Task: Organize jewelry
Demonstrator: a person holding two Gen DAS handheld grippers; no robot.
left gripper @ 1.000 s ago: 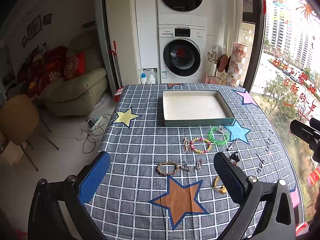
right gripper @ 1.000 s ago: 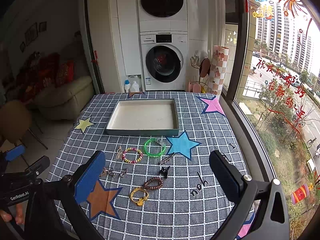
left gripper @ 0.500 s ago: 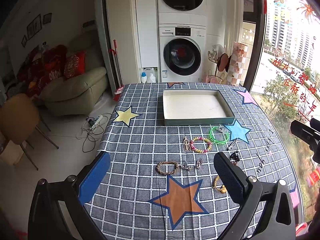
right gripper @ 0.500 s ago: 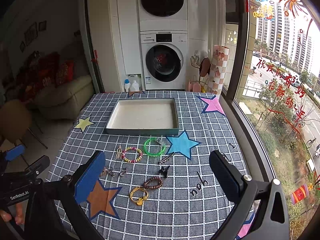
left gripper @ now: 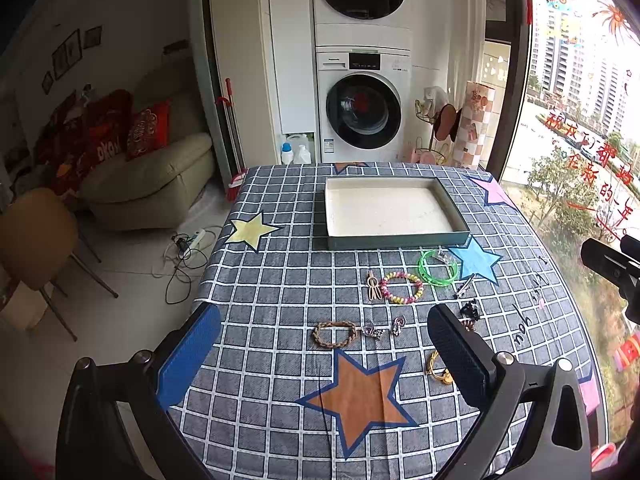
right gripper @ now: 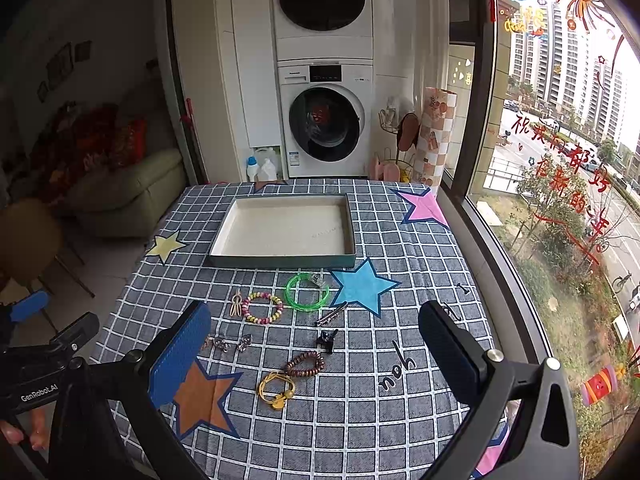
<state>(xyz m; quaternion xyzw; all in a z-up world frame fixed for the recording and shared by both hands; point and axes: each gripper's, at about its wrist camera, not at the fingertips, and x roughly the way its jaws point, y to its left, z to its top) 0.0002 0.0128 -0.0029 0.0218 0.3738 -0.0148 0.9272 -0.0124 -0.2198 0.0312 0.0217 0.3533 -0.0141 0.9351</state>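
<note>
A shallow empty tray (left gripper: 394, 242) (right gripper: 280, 260) sits at the far middle of the checked tablecloth. In front of it lie several jewelry pieces: a green bangle (left gripper: 438, 268) (right gripper: 307, 292), a pastel bead bracelet (left gripper: 402, 288) (right gripper: 262, 308), a braided brown bracelet (left gripper: 334, 334), a dark bead bracelet (right gripper: 306, 364), a yellow cord piece (right gripper: 276, 390) (left gripper: 438, 370), small clips and charms (right gripper: 226, 344). My left gripper (left gripper: 324, 356) is open and empty above the table's near edge. My right gripper (right gripper: 316, 356) is open and empty above the jewelry.
The table (left gripper: 280, 280) stands beside a large window (right gripper: 560, 160) on the right. Stacked washing machines (left gripper: 362, 100) are behind it. A sofa (left gripper: 148, 184) and a chair (left gripper: 36, 240) stand on the left, with cables (left gripper: 184, 248) on the floor.
</note>
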